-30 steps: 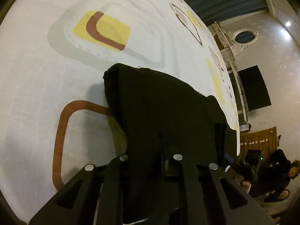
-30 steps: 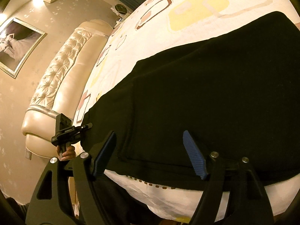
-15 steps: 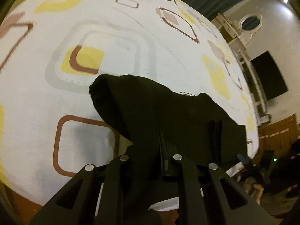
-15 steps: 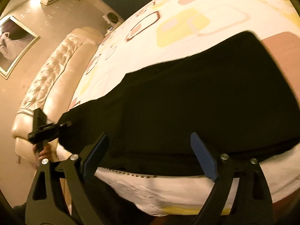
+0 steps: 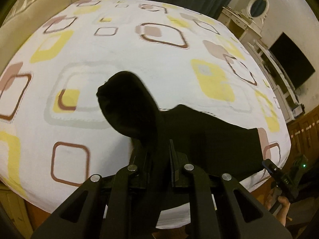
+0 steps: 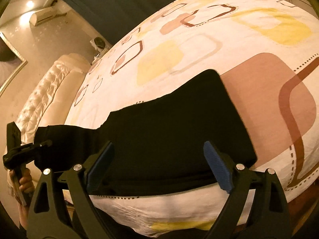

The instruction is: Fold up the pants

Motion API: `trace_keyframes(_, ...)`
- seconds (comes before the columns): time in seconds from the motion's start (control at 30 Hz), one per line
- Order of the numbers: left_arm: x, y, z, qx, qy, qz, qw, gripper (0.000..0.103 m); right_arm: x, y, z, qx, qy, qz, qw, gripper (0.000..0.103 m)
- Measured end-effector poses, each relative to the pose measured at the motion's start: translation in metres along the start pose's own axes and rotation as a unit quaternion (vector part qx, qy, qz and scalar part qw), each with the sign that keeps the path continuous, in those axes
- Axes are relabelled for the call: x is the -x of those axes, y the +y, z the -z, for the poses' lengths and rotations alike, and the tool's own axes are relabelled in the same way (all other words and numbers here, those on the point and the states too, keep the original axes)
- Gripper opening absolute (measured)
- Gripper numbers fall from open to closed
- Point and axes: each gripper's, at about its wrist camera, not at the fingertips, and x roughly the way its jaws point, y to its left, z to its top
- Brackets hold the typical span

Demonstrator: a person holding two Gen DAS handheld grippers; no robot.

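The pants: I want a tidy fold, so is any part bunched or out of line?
Yes. One end of the pants hangs bunched from the shut left gripper, lifted off the bed sheet; the rest lies flat near the bed's edge.

no legible text, labels, brands or numbers anywhere

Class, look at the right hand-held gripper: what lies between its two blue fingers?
No cloth is gripped there. In the right wrist view the right hand-held gripper stands open above the black pants, which lie on the patterned bedsheet.
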Motion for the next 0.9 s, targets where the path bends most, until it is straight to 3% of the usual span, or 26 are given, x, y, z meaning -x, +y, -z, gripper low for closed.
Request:
trace_keyframes(0.2,-0.021,-0.066,0.002,-0.035,-0.001,-0.038,0.9987,0.013,0.007,-0.009,-0.005,-0.018,-0.008,0.0,1.0,0.091)
trace_keyframes(0.5,-0.088,-0.162,0.026,-0.092,0.02,-0.089,0.9916,0.013,0.017,-0.018,-0.011,-0.027,-0.026,0.004,0.999,0.091)
trace_keyframes(0.67,-0.122,-0.19,0.039,-0.1,0.036,-0.104,0.9888,0.013,0.021,-0.029,-0.013,-0.046,-0.033,0.003,0.998,0.091)
trace_keyframes(0.9,-0.149,-0.216,0.054,-0.111,0.027,-0.145,0.9828,0.013,0.022,-0.041,-0.016,-0.066,-0.037,-0.003,0.997,0.091)
